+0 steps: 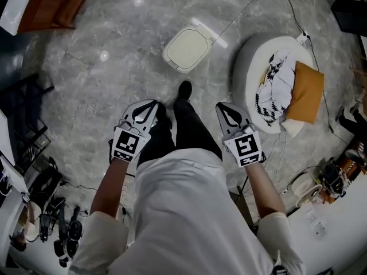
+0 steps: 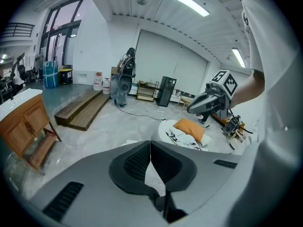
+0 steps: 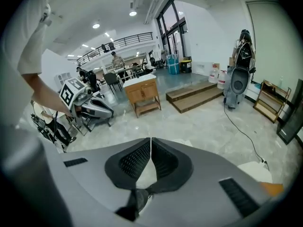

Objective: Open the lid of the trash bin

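Both hand-held grippers shut and empty, with the bin lid down ahead of me.

Head view: the cream, rounded-square plastic trash bin [image 1: 188, 48] stands on the grey marble floor [image 1: 103, 79], lid closed, straight ahead of the black shoe [image 1: 184, 89]. It is well apart from both tools, about midway between the left hand-held gripper [image 1: 148, 109] and the right hand-held gripper [image 1: 225, 109]. I judge neither one clearly nearer. The bin sits turned cornerwise to me, so the coming reach goes forward and down. Left gripper view: the left hand-held gripper [image 2: 150, 144] has its jaws together at the tips with nothing between them, and I cannot make out the bin for certain. Right gripper view: the right hand-held gripper [image 3: 150, 143] is likewise closed on nothing and points out across the room.
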